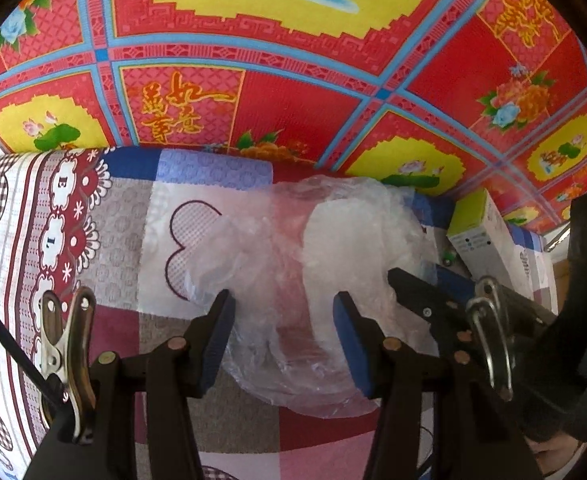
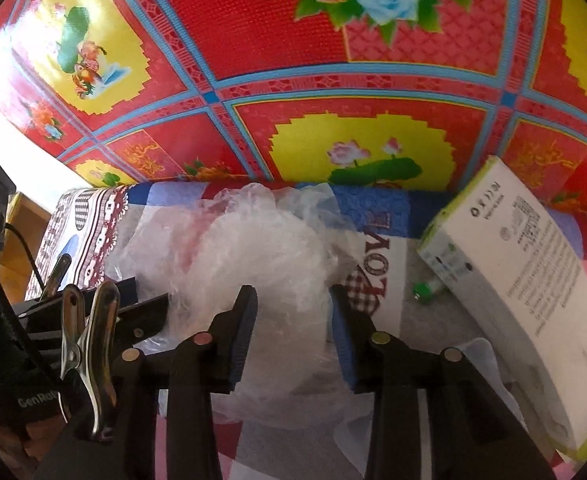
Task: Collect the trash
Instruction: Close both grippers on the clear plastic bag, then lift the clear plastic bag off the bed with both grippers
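While the left gripper (image 1: 283,328) tips steeply down over the bed, the crumpled clear plastic bag (image 1: 293,264) lies straight ahead of it and between its blue-padded fingers; the jaws stand part-way open, one pad on each side of the film, and I cannot tell for sure whether they press on it; the bag spreads across the view more than along it, so its long run looks to lie crosswise to the jaws; off to the right the right gripper (image 1: 413,284) pokes in at the bag's far edge, with a white and green box (image 1: 481,236) beyond it; underneath is a patchwork bedcover (image 1: 105,240) of hearts and checks, and below its far edge a glossy red and yellow floor covering (image 1: 293,92) with flowers.

Over to the right wrist view now; the right gripper (image 2: 291,332) also points down with jaws part open, and the plastic bag (image 2: 253,256) bulges up between and ahead of them, a little to the left of centre; the pads seem close to the film but not clearly gripping; both hands look about equally near; the box (image 2: 513,272) lies off to the right, tilted on the cover (image 2: 385,248), with a small green-capped thing (image 2: 423,292) beside it, too small to identify; the same red floor (image 2: 353,80) fills the background.
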`<action>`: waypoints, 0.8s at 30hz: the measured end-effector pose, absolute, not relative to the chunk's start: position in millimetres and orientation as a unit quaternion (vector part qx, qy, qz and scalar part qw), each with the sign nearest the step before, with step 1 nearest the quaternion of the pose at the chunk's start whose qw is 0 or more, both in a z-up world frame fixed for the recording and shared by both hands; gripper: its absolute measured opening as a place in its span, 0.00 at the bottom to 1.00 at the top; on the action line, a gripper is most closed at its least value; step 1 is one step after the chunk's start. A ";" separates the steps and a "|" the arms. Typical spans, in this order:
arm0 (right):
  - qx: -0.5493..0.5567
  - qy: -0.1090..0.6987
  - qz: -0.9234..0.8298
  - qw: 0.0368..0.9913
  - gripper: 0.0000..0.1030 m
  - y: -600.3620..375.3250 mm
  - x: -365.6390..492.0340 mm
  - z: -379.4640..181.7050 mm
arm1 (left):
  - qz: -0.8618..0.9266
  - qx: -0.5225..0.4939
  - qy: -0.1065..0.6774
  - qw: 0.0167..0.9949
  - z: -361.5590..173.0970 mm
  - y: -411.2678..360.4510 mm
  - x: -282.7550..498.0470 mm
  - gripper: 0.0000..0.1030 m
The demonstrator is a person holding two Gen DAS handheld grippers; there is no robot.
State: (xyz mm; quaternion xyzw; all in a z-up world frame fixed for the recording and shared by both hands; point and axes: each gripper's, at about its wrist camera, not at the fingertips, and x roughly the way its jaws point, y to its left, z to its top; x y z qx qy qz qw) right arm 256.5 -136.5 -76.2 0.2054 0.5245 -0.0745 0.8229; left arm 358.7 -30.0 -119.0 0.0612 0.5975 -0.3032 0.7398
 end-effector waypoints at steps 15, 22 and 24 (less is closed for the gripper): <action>0.256 0.486 -0.034 0.835 0.05 -134.8 243.6 -65.0 | -0.307 0.038 0.591 0.745 -112.2 -19.7 358.8 0.11; 0.253 0.474 -0.009 0.844 0.04 -117.1 245.0 -48.2 | -0.308 0.021 0.577 0.756 -93.1 3.8 356.0 0.10; 0.258 0.472 -0.001 0.843 0.04 -111.6 246.2 -46.5 | -0.305 0.016 0.574 0.760 -90.0 20.1 358.9 0.10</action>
